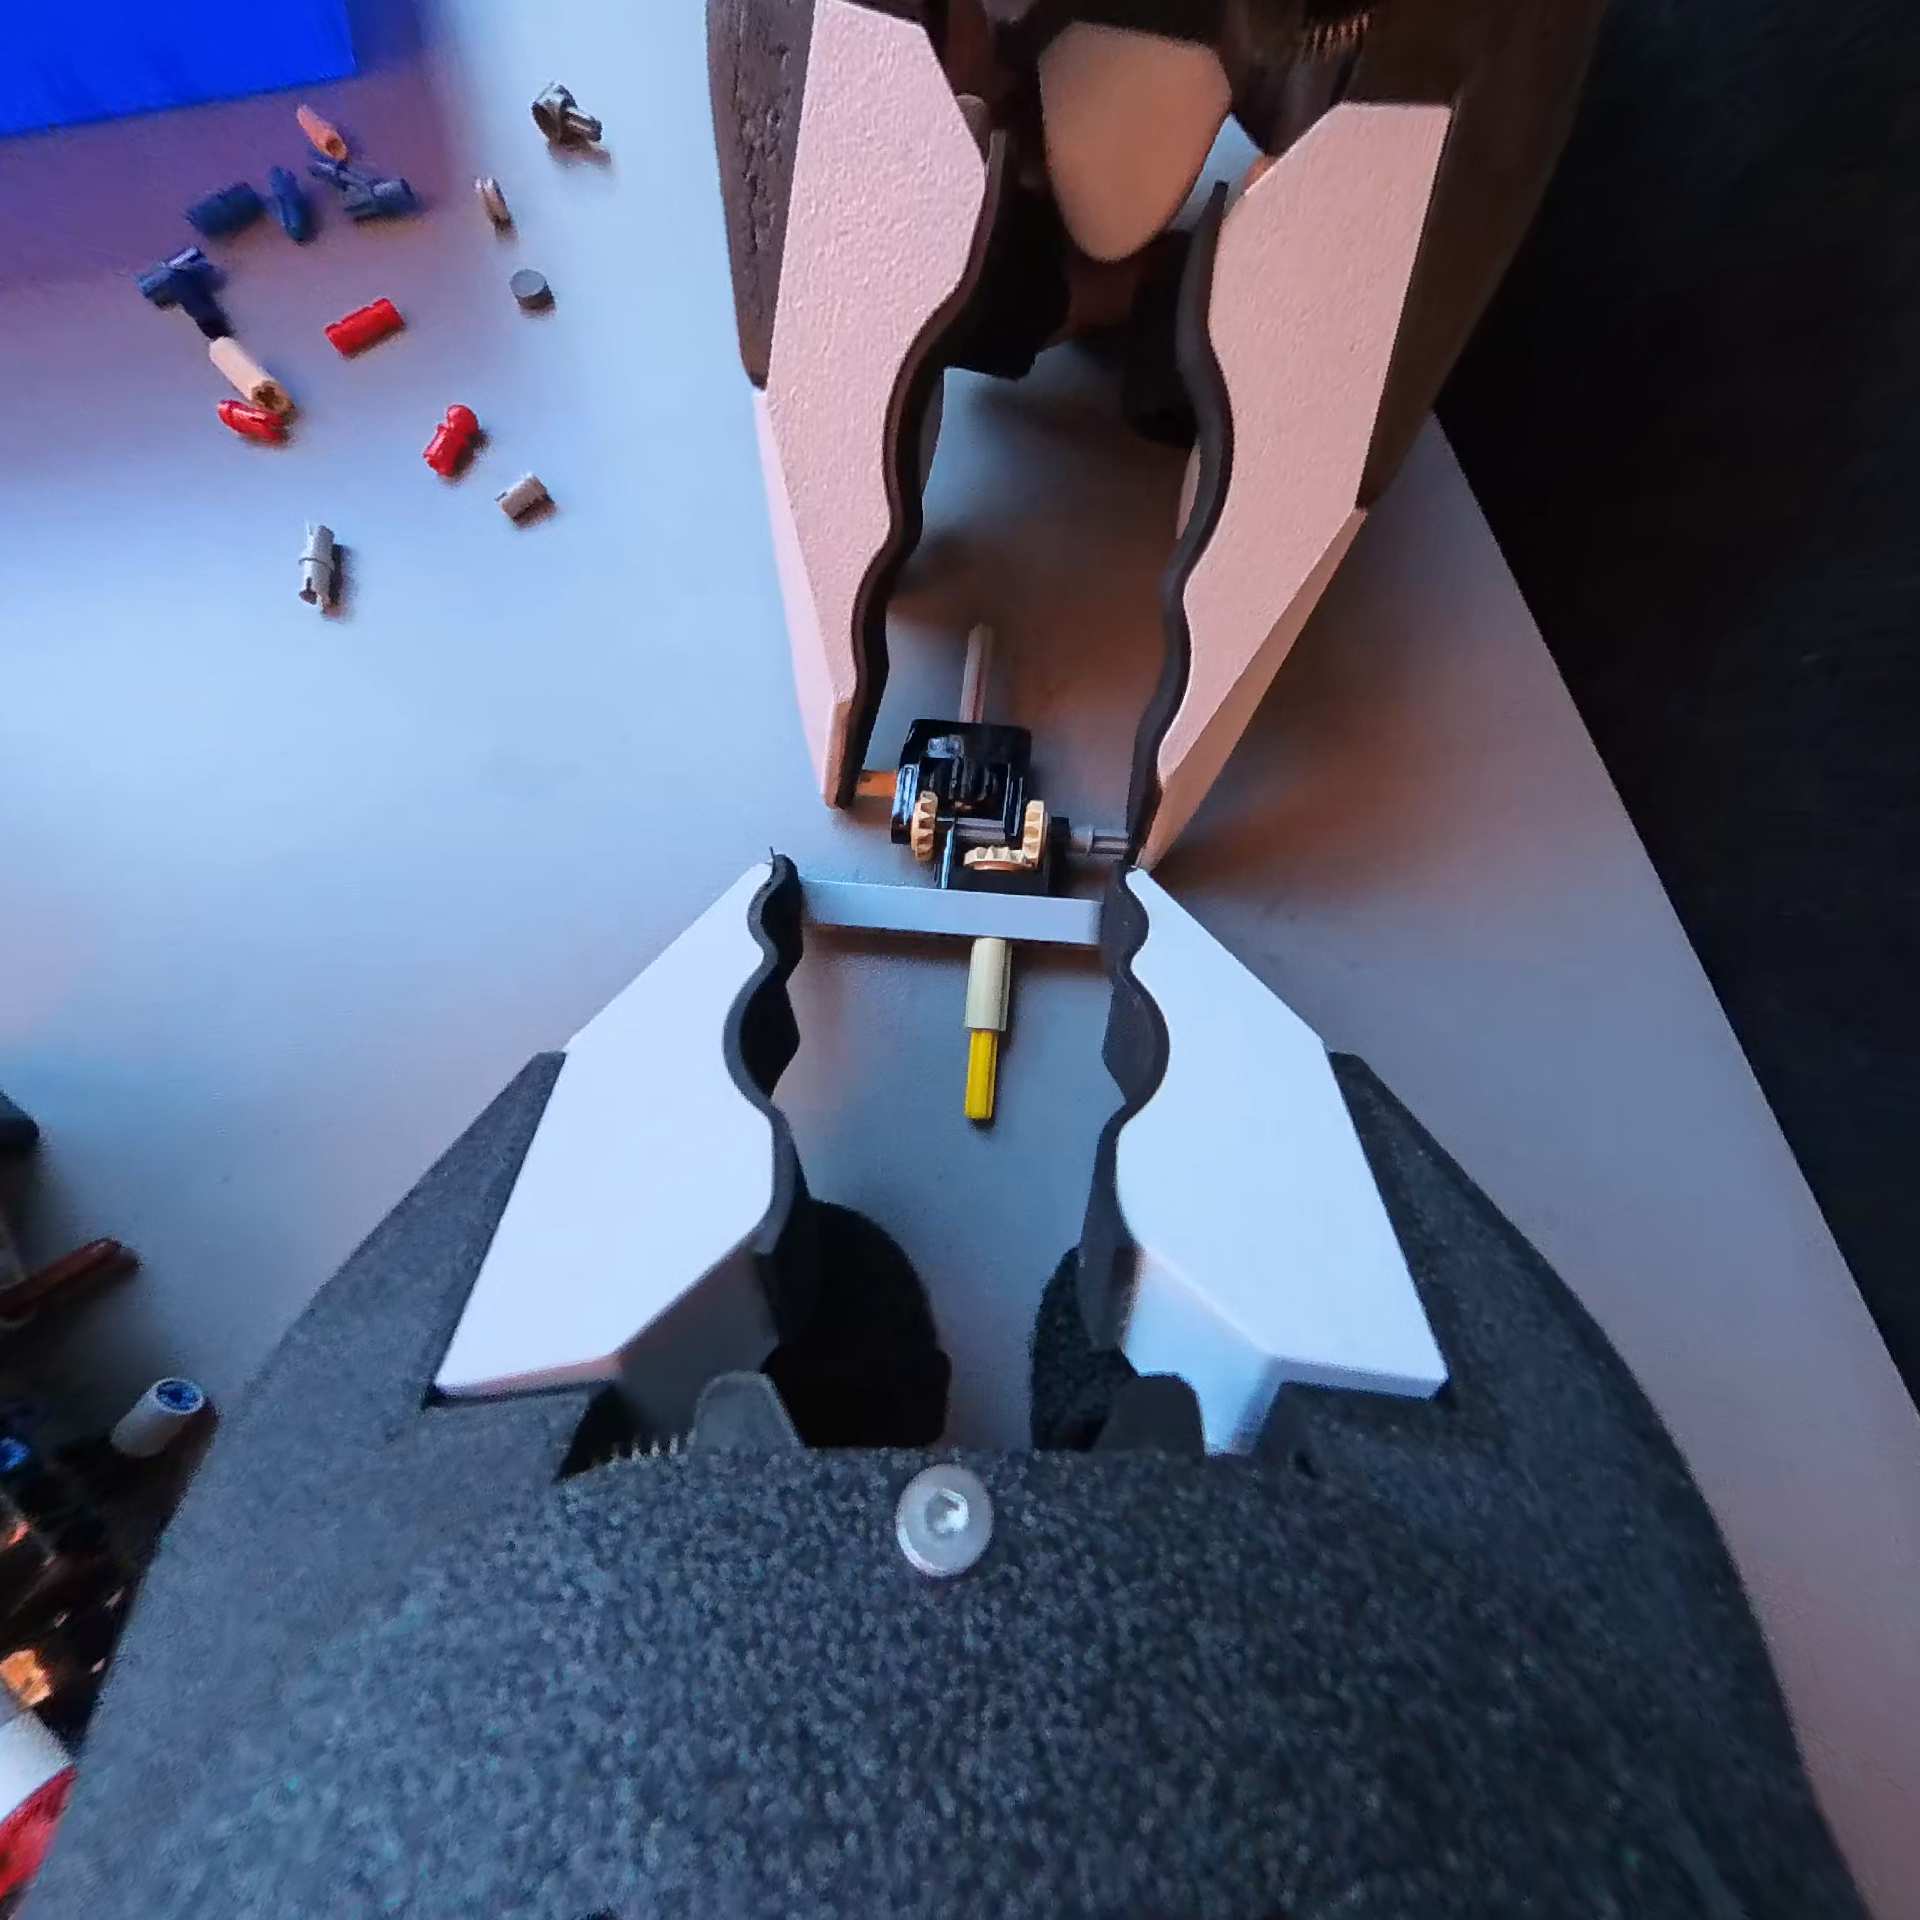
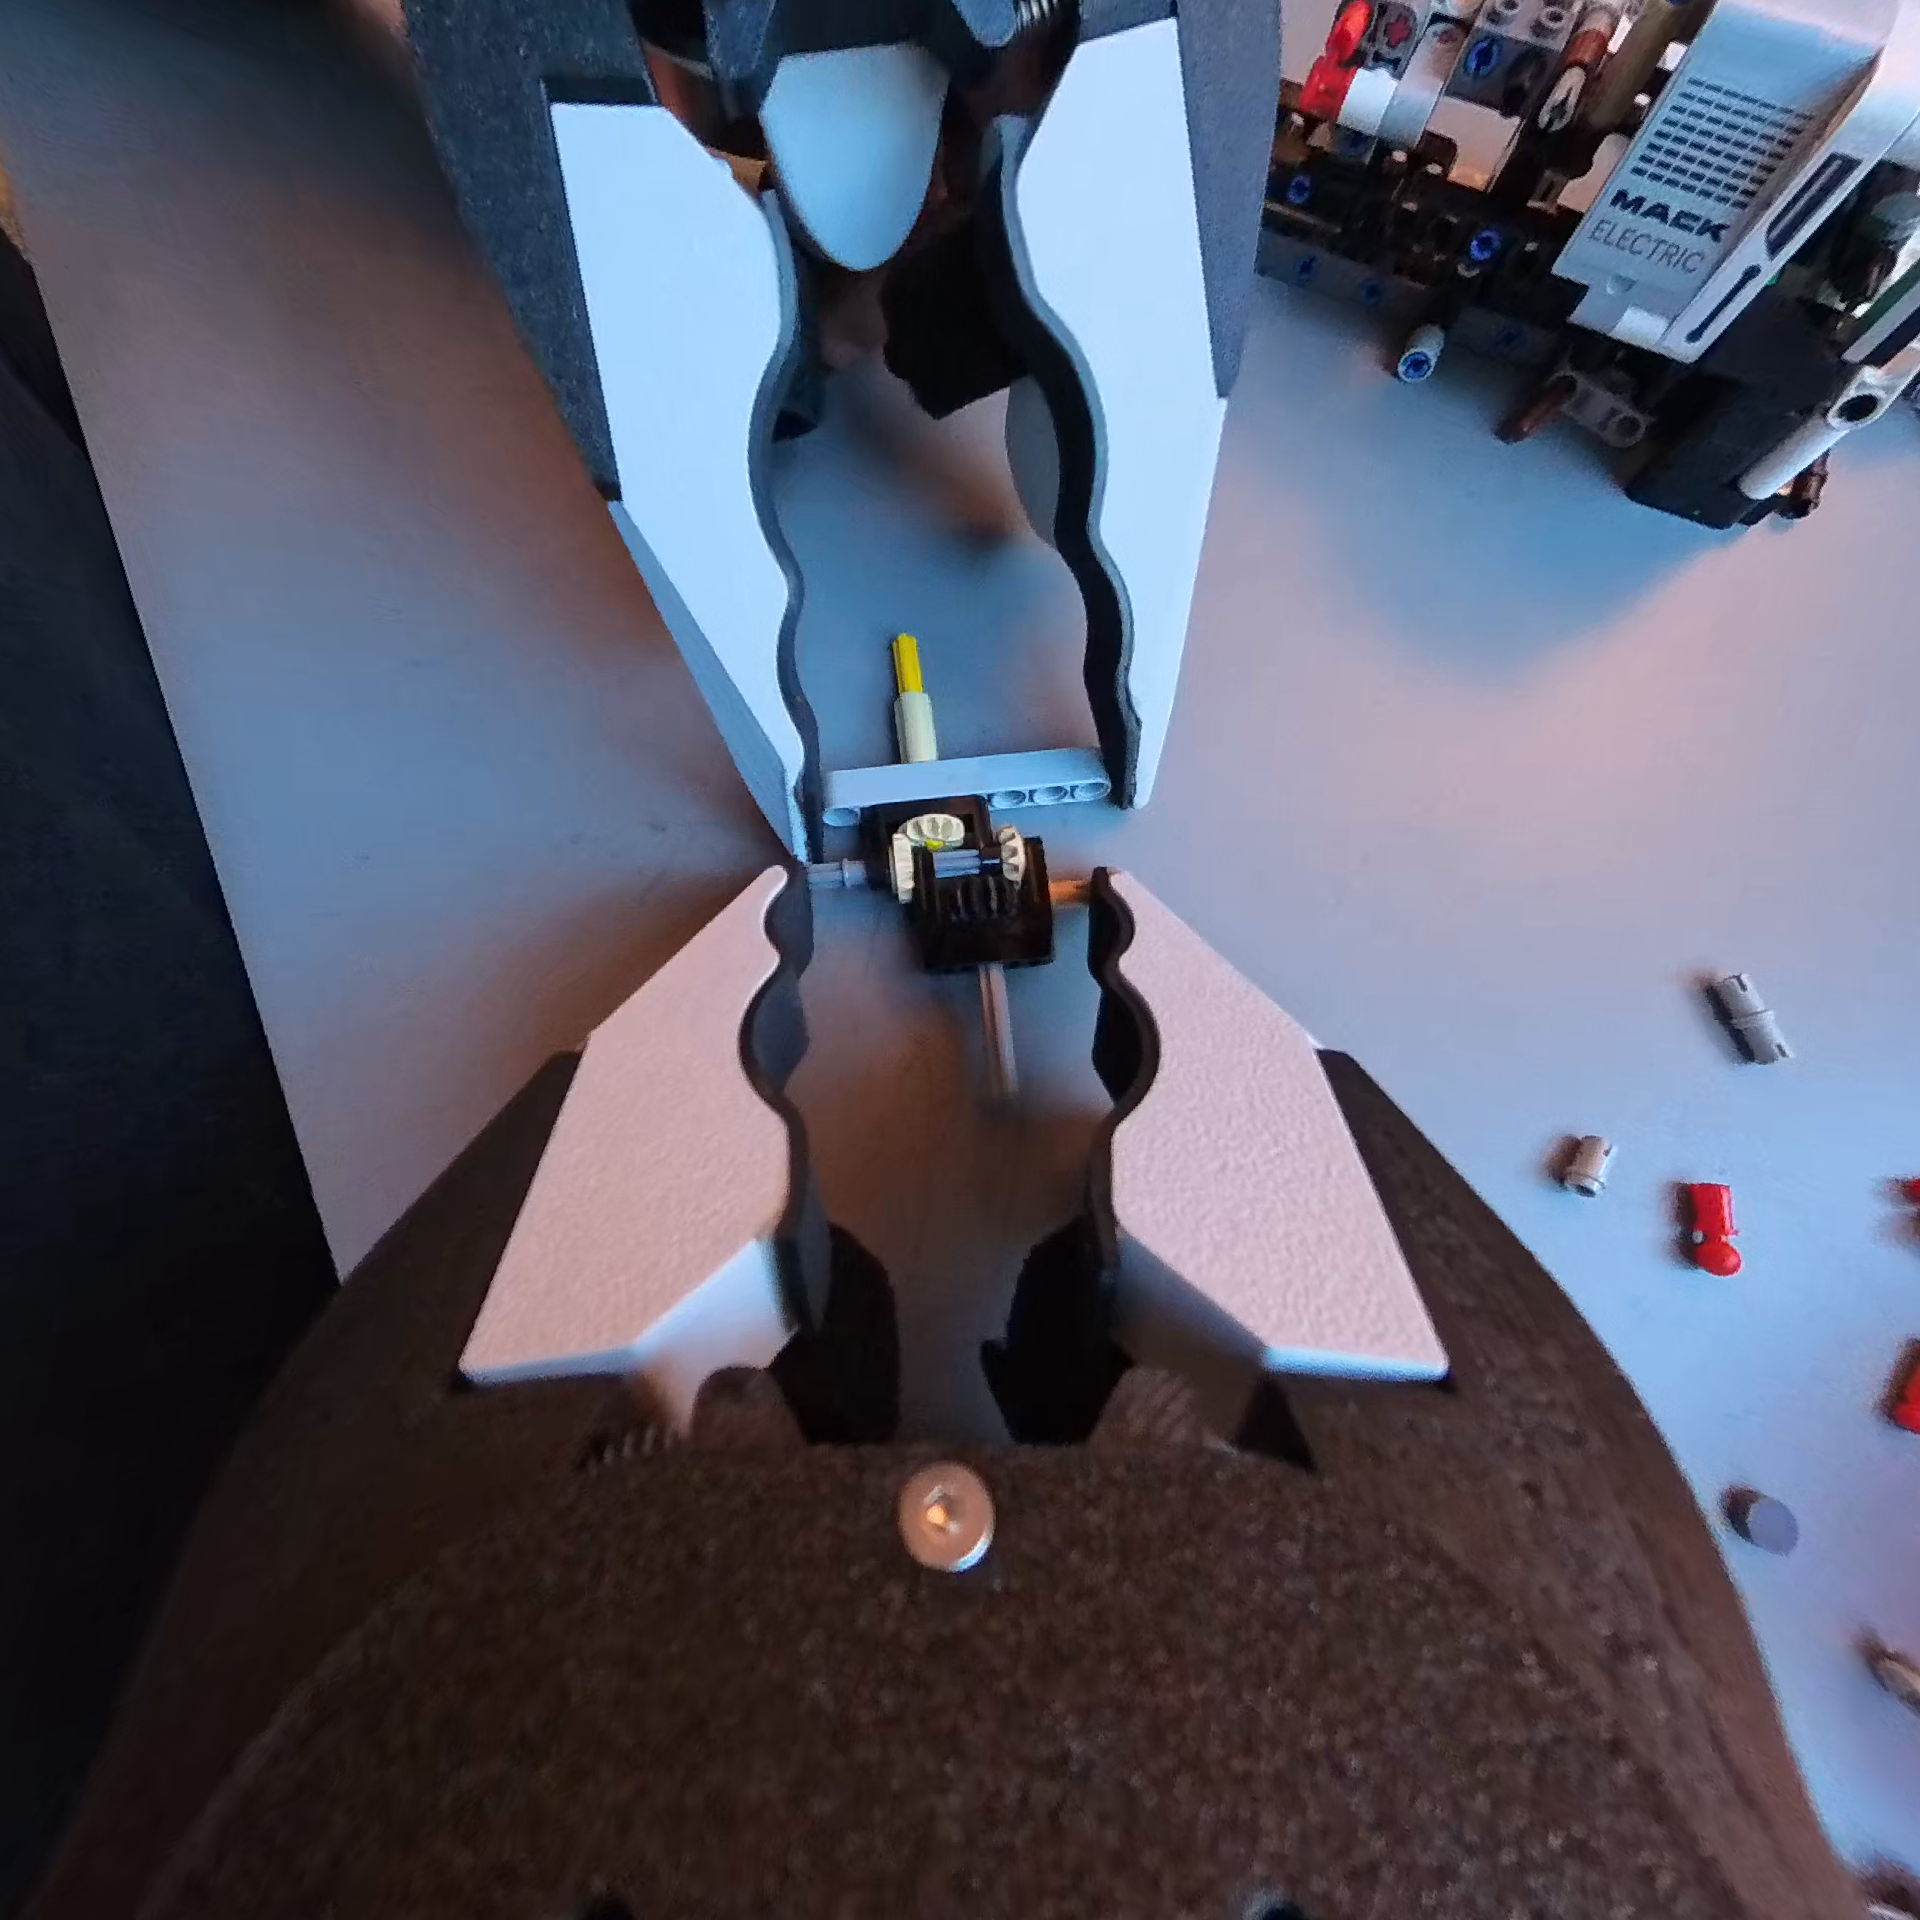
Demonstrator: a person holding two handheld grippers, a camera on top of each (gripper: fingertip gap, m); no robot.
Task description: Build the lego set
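**Two grippers meet over a small gear assembly**

We hold the left gripper (image 1: 951, 894) with its fingertips pressed on the two ends of a light grey beam (image 1: 951, 920), so it is clamped on that beam. The beam lies flat on the white table (image 1: 468, 779), close to the table's edge, and a yellow axle (image 1: 980, 1075) in a tan sleeve (image 1: 987, 982) sticks back from it between our left fingers.

Just beyond the beam sits the black gear block (image 1: 971, 805), touching it, with three tan bevel gears (image 1: 992, 857) meshed at its near side. A thin grey axle (image 1: 977, 675) runs out of the block's far side.

The right gripper (image 2: 951, 883) faces the left one head-on. Its jaws stand wide on either side of the block; one tip is at the end of a short grey pin (image 2: 831, 873) that juts from the block's side, the other tip at the block's opposite side (whether they actually pinch anything, we cannot tell).

Loose pieces lie well apart from all this: red pins (image 1: 362, 325), dark blue connectors (image 1: 296, 203) and grey bushes (image 1: 319, 564). In the right wrist view a partly built truck model (image 2: 1662, 239) stands at the far side of the table.
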